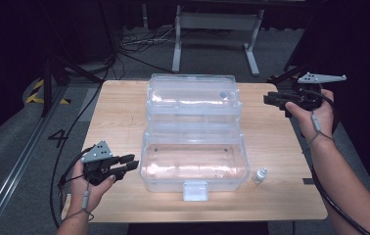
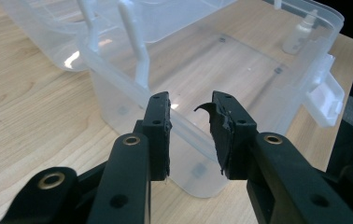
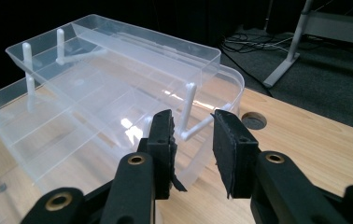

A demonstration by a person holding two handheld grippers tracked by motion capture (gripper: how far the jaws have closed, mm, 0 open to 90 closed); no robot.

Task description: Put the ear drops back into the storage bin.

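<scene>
A clear plastic toolbox stands open in the middle of the wooden table; its empty base (image 1: 146,166) is nearest me and its raised trays and lid (image 1: 191,98) lie behind. A small white bottle (image 1: 260,175) stands on the table by the base's right front corner. My left gripper (image 1: 133,164) hovers just left of the base, open, with nothing between its jaws (image 2: 191,112). My right gripper (image 1: 267,99) is held at the far right beside the trays, open and empty (image 3: 193,126), pointing at the tray's white hinge arm (image 3: 191,114).
The box's white latch (image 1: 195,190) hangs over its front wall. A round cable hole (image 3: 253,120) sits in the tabletop behind the lid. Past the table's far edge stand a white desk frame (image 1: 217,29) and floor cables. Bare wood lies on both sides of the box.
</scene>
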